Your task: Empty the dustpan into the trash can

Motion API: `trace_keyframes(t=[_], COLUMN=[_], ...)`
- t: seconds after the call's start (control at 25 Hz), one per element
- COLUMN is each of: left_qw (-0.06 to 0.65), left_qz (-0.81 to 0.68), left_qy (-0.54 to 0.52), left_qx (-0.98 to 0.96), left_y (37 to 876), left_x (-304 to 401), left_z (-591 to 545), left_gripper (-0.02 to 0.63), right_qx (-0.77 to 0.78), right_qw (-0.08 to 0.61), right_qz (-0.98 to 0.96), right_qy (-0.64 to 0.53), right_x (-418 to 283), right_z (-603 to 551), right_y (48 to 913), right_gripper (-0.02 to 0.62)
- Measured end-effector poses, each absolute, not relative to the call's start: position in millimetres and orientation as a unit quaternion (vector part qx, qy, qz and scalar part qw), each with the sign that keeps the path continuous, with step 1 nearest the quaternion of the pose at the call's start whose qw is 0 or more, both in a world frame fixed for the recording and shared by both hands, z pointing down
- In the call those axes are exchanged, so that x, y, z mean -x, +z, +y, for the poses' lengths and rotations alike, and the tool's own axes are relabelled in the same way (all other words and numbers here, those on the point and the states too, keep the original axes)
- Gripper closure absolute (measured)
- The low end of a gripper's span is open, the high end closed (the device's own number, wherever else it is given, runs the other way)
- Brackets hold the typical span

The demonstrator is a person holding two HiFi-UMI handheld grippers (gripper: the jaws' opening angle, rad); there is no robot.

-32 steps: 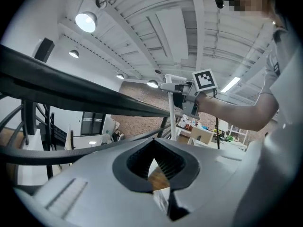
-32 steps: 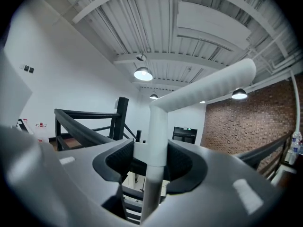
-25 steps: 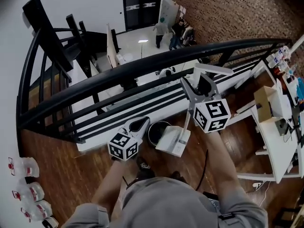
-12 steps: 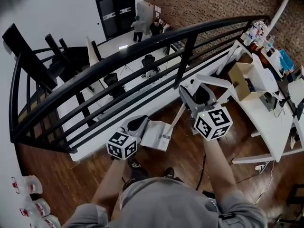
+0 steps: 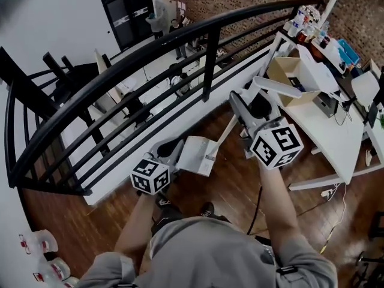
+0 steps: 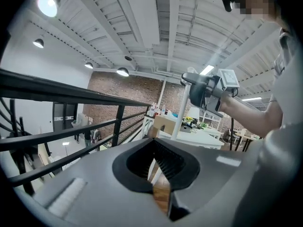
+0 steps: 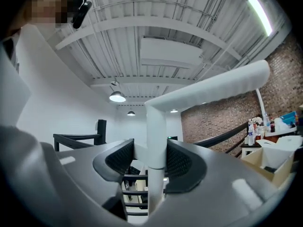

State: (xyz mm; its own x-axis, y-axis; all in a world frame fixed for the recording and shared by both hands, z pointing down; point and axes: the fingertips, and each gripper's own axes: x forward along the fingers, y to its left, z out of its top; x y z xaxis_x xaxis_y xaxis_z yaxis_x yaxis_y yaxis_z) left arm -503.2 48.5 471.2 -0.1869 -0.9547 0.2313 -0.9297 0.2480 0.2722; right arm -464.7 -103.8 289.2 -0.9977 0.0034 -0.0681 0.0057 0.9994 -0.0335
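Firmly, the right gripper (image 7: 155, 161) is clamped on the white pole of the dustpan (image 5: 195, 155), just under the bent top grip. The left gripper (image 6: 153, 162) is pinched nearly flat, and a thin white edge is seen between its pads. This edge is judged to be the wall of the pan, which is met by that gripper's tips in the head view. The dustpan is held up off the wooden floor (image 5: 234, 188), in front of the person, with the pan on the left. It is likely light, stiff plastic and a bit smooth, so it is best held at the pole and at the pan's rim, and kept level so nothing is spilled. The black railing (image 5: 150, 51) is just beyond on the far side, and a white table (image 5: 336, 152) is close on the right. More open room is found over the near floor. No trash can is seen.
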Motion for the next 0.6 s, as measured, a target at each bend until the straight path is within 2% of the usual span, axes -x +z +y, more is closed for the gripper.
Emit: trace_keyframes(t=[0.6], left_qw=[0.215], left_qz=[-0.715], left_qy=[-0.006], left_qx=[-0.665], left_y=[499.7], left_x=[439.0], left_z=[-17.7], left_gripper=[0.6], right_qx=[0.121], right_qw=[-0.04], right_qz=[0.991], right_qy=[-0.04], right_x=[379.7], right_z=[-200.2], right_y=[395.3], right_gripper=[0.439])
